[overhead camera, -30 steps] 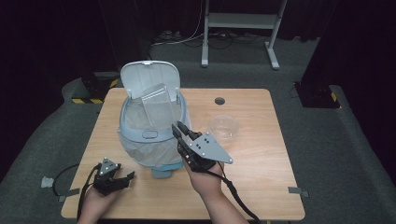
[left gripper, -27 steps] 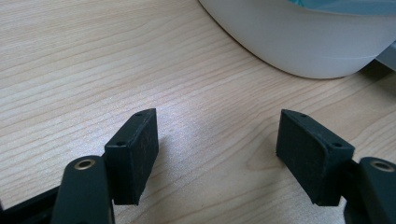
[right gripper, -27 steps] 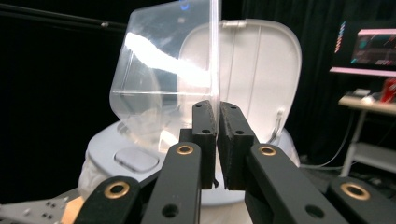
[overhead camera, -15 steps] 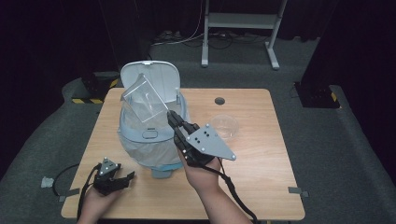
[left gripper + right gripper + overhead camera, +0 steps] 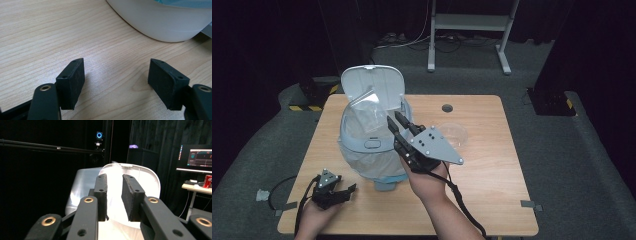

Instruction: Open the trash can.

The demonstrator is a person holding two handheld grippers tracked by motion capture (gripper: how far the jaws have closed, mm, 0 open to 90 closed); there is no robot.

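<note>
A white bin (image 5: 362, 155) with a pale blue rim stands left of centre on the wooden table (image 5: 497, 170). Its lid (image 5: 377, 80) is up, and a clear plastic liner (image 5: 364, 105) rises against it. My right gripper (image 5: 394, 120) hovers over the bin's right rim, pointing at the lid. In the right gripper view its jaws (image 5: 113, 180) stand a narrow gap apart, with the white lid (image 5: 147, 177) behind them and nothing clearly pinched. My left gripper (image 5: 343, 192) rests low on the table in front of the bin. Its jaws (image 5: 116, 80) are wide open over bare wood, near the bin's wall (image 5: 160, 25).
A clear shallow dish (image 5: 453, 133) lies on the table right of the bin. A dark cable hole (image 5: 447, 108) sits near the far edge. Beyond the table are a metal stand (image 5: 467, 30) and dark floor. A monitor (image 5: 200, 157) glows in the right gripper view.
My right gripper has moved up and left over the bin toward the lid. The clear plastic inside has shifted left against the lid. The left gripper has stayed put.
</note>
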